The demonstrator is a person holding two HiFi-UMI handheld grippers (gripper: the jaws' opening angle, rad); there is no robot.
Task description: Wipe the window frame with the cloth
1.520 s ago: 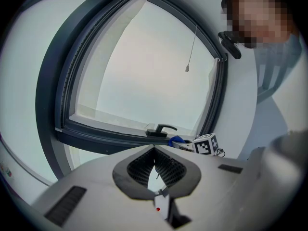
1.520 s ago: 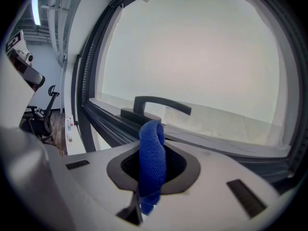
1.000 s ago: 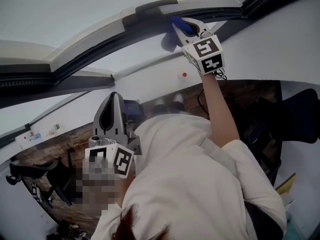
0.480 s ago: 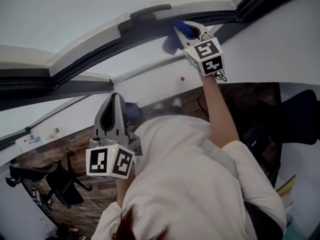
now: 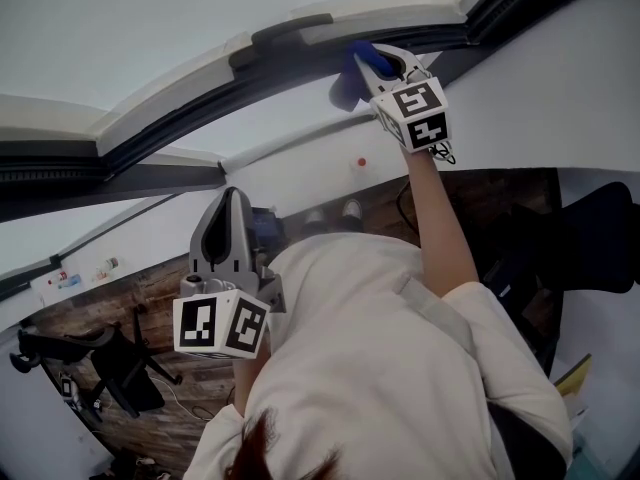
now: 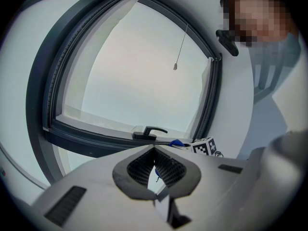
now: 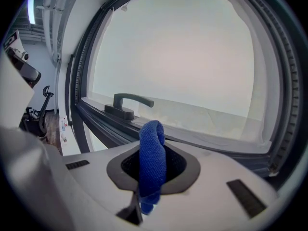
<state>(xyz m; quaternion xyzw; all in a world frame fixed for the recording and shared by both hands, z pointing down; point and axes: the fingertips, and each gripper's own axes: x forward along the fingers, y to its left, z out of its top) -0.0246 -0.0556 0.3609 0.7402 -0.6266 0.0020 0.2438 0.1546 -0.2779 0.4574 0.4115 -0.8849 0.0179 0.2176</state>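
– Down by the chest, what is the left gripper (image 5: 230, 196) doing?
– Idling. Its jaws are pressing together on nothing and pointing up at the window, same as 1 second ago.
– And further up, at arm's length?
– The right gripper (image 5: 388, 66) is clamping the blue cloth (image 5: 350, 83), with 1 fold poking out past the tips. The cloth appears to be rubbing the window frame (image 5: 170, 128), on the rail just right of the handle (image 5: 290, 30).
– Is anything changing?
– Over the last second the cloth is creeping a little rightward along the rail, away from the handle. It is a small shift, and the head is moving too.
– Meaning?
– I am judging that a wiping stroke is running along this stretch. The rail left of the handle and the other sides are probably still waiting.
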